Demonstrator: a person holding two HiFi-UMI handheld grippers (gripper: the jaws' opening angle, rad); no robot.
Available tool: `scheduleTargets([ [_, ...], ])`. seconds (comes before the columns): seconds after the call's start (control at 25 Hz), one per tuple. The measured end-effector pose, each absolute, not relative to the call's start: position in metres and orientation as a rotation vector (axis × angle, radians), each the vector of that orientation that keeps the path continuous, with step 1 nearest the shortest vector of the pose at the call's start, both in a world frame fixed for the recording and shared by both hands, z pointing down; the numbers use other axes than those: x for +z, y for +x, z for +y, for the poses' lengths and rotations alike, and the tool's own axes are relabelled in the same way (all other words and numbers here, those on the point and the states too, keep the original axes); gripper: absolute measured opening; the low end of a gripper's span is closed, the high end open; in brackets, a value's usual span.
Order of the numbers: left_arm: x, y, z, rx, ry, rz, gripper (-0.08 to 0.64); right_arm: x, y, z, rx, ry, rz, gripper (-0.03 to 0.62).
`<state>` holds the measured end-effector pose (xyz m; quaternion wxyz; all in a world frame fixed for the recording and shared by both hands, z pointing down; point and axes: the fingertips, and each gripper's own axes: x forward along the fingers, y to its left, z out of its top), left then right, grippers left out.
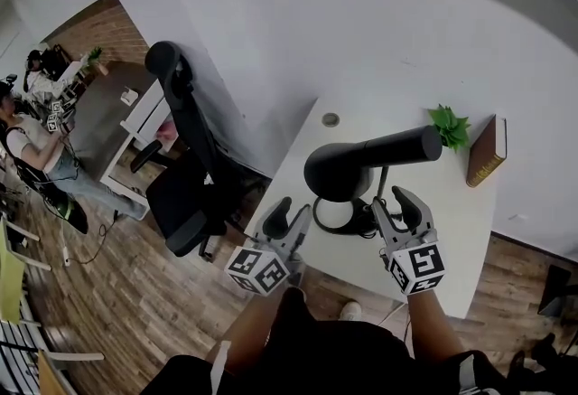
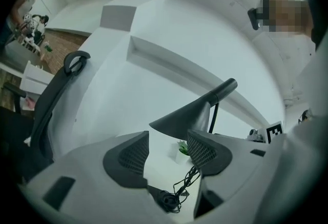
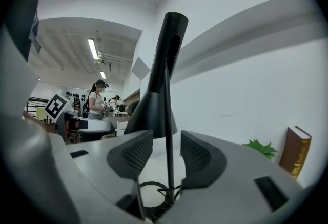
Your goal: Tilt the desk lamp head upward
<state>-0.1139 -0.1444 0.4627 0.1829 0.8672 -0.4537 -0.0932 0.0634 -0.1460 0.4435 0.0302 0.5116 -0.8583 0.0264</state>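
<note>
A black desk lamp stands on the white desk (image 1: 452,230), its cone-shaped head (image 1: 361,163) lying roughly level above the round base (image 1: 339,214). My left gripper (image 1: 287,220) hangs at the desk's near edge, left of the base, open and empty. My right gripper (image 1: 397,208) stands open just right of the base. In the left gripper view the lamp head (image 2: 189,115) is beyond the open left gripper (image 2: 168,154), with the coiled cable (image 2: 177,192) below. In the right gripper view the thin stem (image 3: 168,166) shows in the gap of the open right gripper (image 3: 166,154), untouched by the pads, below the lamp head (image 3: 159,89).
A black office chair (image 1: 185,149) stands left of the desk. A small green plant (image 1: 449,125) and a brown book (image 1: 486,151) sit at the desk's far right by the wall. People sit at another desk far left (image 1: 36,140). The floor is wood.
</note>
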Motion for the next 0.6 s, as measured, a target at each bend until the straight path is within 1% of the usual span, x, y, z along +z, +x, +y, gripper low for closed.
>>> scheduleTargets([
  [0.16, 0.464, -0.111, -0.153, -0.353, 2.341, -1.174, 0.239, 0.442, 0.063, -0.151, 0.044, 1.556, -2.611, 0.152],
  [0.6, 0.458, -0.104, -0.171, -0.687, 2.002, -0.752, 0.240, 0.446, 0.059, -0.160, 0.022, 1.553, -2.556, 0.152],
])
